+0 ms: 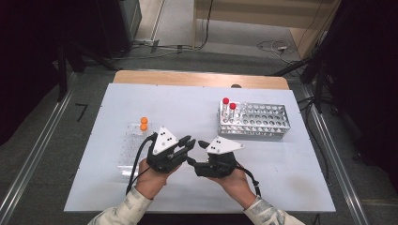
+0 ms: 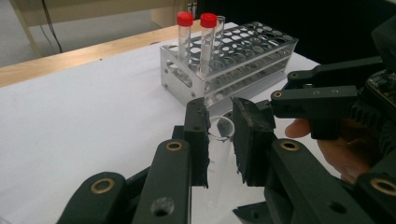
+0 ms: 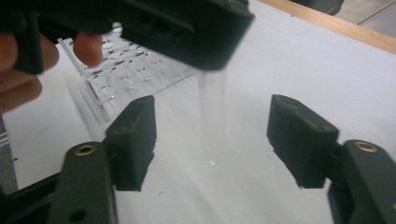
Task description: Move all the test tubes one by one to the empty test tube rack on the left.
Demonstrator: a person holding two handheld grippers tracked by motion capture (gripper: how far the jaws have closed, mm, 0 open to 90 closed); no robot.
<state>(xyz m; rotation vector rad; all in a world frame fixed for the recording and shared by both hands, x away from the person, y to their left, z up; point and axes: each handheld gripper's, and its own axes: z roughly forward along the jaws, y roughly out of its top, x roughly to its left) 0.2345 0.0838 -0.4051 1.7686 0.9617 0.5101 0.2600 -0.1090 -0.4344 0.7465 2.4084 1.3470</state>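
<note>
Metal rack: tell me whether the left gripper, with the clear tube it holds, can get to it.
Probably yes. The left gripper is shut on the clear tube, the right gripper stands open around it, and bare white table lies before the metal rack.

A white sheet (image 1: 197, 117) covers the wooden counter (image 1: 197, 78), leaving its far edge bare. A metal tube rack (image 1: 256, 123) stands on the sheet at far right; a clear plastic rack (image 1: 131, 145) lies at near left.
</note>
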